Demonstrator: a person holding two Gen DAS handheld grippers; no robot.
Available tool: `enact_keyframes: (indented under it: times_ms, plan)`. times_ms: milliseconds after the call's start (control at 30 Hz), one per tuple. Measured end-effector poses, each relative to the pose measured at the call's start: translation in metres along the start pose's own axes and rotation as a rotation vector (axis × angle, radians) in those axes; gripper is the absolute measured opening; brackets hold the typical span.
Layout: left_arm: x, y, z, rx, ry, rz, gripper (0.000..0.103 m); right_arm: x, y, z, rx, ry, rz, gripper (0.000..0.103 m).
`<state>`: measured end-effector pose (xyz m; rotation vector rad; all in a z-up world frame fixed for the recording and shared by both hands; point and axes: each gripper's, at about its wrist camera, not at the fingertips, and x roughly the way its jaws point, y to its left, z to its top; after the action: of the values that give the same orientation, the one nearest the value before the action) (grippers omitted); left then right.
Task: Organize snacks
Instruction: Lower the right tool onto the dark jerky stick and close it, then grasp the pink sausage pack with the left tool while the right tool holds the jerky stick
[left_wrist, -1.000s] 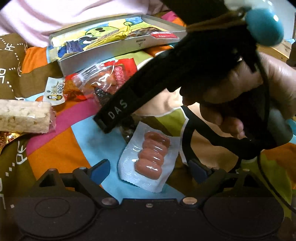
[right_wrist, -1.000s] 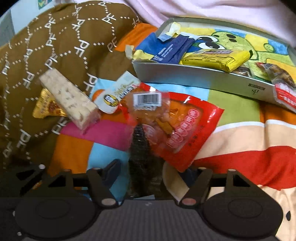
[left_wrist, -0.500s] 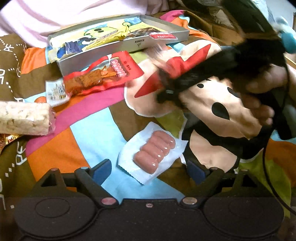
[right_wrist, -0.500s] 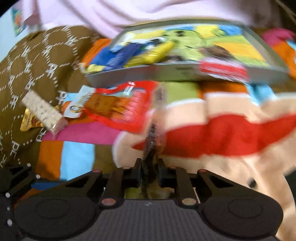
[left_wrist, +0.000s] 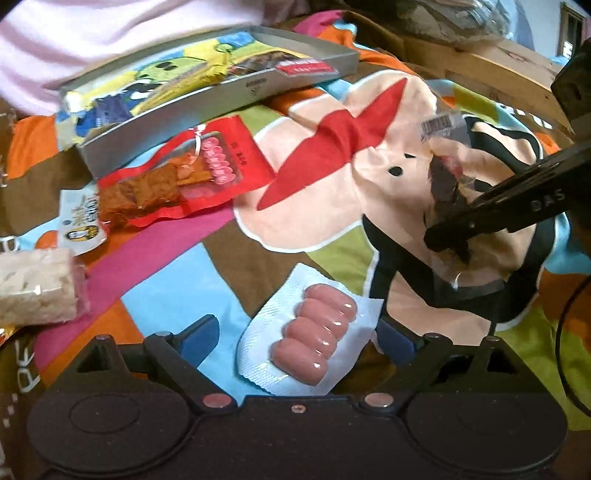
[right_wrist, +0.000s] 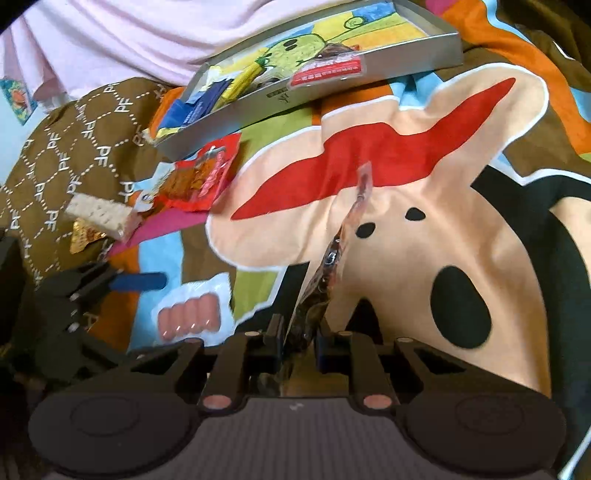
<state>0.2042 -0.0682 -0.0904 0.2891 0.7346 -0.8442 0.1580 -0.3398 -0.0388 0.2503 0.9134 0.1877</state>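
Observation:
My right gripper is shut on a clear snack packet with dark contents and holds it edge-on above the blanket. The packet and the right gripper also show at the right of the left wrist view. My left gripper is open around a white pack of small sausages lying on the blanket; the pack also shows in the right wrist view. A grey tray holding several snacks lies at the back.
A red snack packet, a small white packet and a rice-crisp bar lie at the left on the patterned blanket. A person in pink sits behind the tray.
My right gripper closed on the clear packet, lifted it off the red packet and carried it to the right. My left gripper moved closer around the sausage pack.

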Motion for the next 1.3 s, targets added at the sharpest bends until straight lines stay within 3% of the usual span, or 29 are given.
enact_keyframes:
  times_ms: [300,533,700,900,1033,1100,1133,1200,1300]
  plan:
    - [-0.006,-0.008,0.001,-0.047,0.103,-0.164,0.081,0.001,0.015,0.004,-0.086,-0.015,-0.021,0.019]
    - [0.004,-0.012,0.007,-0.037,0.075,-0.055,0.080,0.015,0.024,0.008,-0.115,-0.010,-0.033,0.022]
    - [0.008,-0.010,0.009,-0.028,0.070,-0.057,0.078,0.023,0.022,0.006,-0.088,-0.004,-0.043,0.024]
    - [0.006,-0.010,0.008,-0.075,0.087,-0.072,0.066,0.025,0.022,-0.001,-0.035,-0.067,-0.074,0.028]
    - [0.001,-0.012,0.005,-0.149,0.096,-0.058,0.064,0.022,0.023,-0.008,-0.006,-0.124,-0.089,0.029]
    - [-0.002,-0.013,0.003,-0.207,0.096,-0.031,0.064,0.020,0.024,-0.012,-0.001,-0.133,-0.102,0.024]
    - [-0.005,-0.013,0.001,-0.260,0.086,-0.008,0.064,0.019,0.024,-0.014,-0.003,-0.136,-0.111,0.017]
    - [-0.010,-0.013,-0.005,-0.381,0.059,0.032,0.064,0.016,0.028,-0.018,-0.021,-0.137,-0.124,0.016]
    - [-0.014,-0.019,-0.008,-0.407,0.046,0.084,0.064,0.009,0.037,-0.023,-0.081,-0.148,-0.147,0.014]
